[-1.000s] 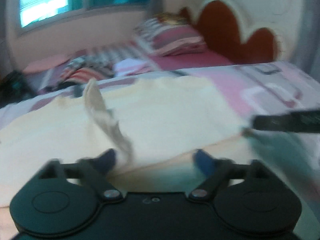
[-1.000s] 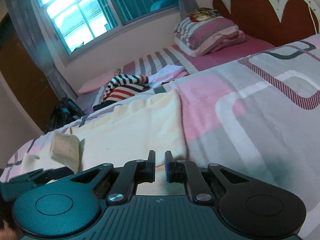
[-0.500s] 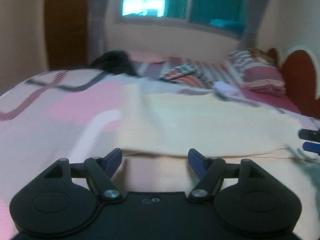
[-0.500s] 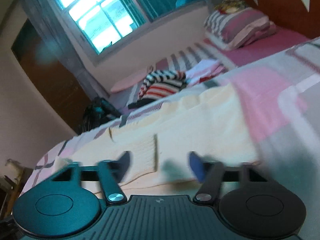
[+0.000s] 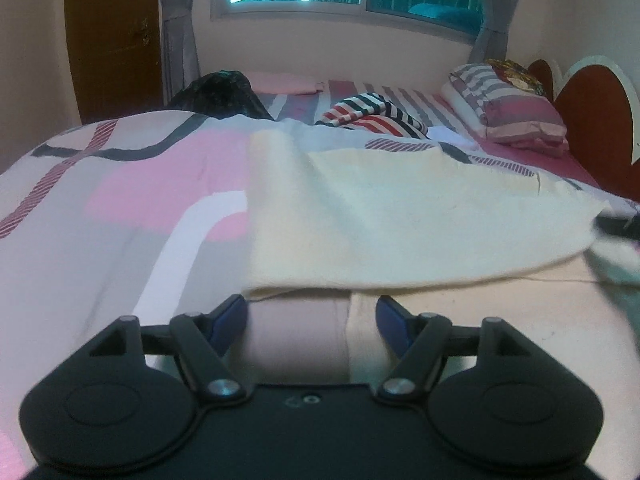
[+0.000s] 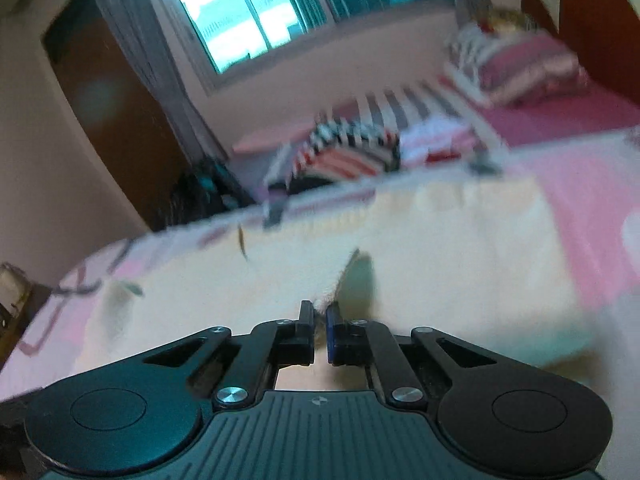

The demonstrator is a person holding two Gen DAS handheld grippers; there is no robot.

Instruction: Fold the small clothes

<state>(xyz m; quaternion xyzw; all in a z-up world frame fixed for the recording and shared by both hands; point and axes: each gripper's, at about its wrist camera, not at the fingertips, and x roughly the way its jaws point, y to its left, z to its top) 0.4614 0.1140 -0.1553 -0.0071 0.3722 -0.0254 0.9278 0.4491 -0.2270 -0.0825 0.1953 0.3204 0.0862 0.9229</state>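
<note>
door (image 5: 112, 40): far left of the left wrist view, one, brown, closed.
bedspread (image 5: 120, 208): patterned pink, grey and white, covering the near bed.
cream garment (image 5: 380, 208): one, lying spread on the bedspread, centre to right; near hem is lifting off the bed in a low arch at the right.
left gripper (image 5: 312, 316): hovering just in front of the near hem, fingers spread apart and gripping nothing; hem sitting just past the tips, not between the pads.
striped clothes (image 5: 372, 114): one heap lying on the far bed, not being handled.
pillow (image 5: 516, 108): one stack at the headboard, exact count unclear.
right gripper (image 6: 319, 314): fingers clenched on an edge of the cream garment, cloth peaking up from between the pads; view is blurring.
progress: looks early; garment is lying mostly flat, no finished fold showing, right side only being pinched.
left to do: probably left side needing a grasp, then folding over; striped heap waiting.
counts: two grippers, one cream garment, one window.
</note>
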